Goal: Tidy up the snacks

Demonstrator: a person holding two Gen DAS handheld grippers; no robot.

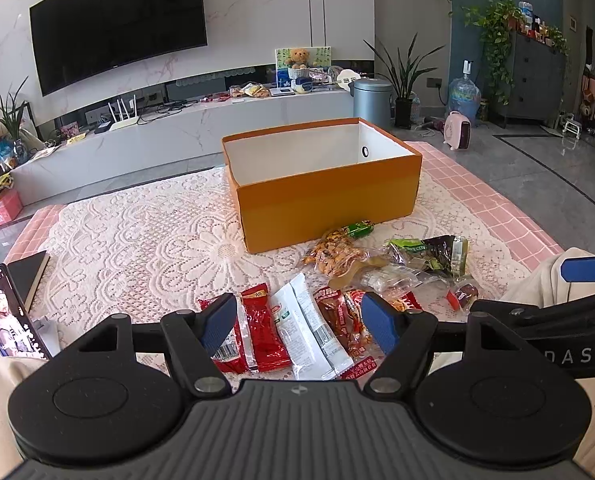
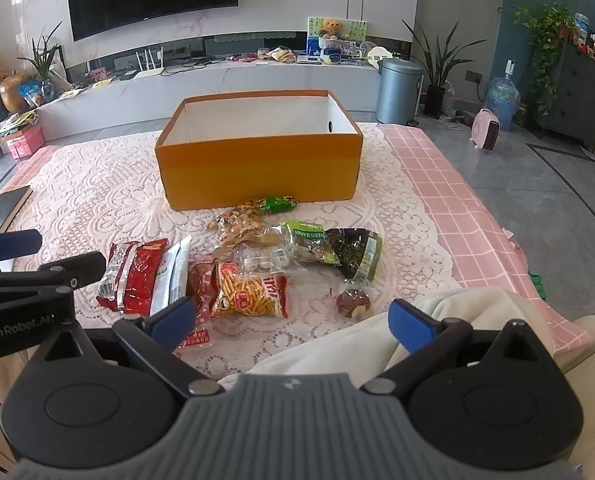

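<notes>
Both grippers hang with jaws spread and nothing between them: the left gripper over red and white snack packets, the right gripper near a snack-stick bag. Beyond stands the orange box, seemingly empty.

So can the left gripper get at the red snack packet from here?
Probably yes. The left gripper is open, and the red snack packet lies flat on the lace cloth just beyond its fingertips, with nothing lying on top of it.
</notes>
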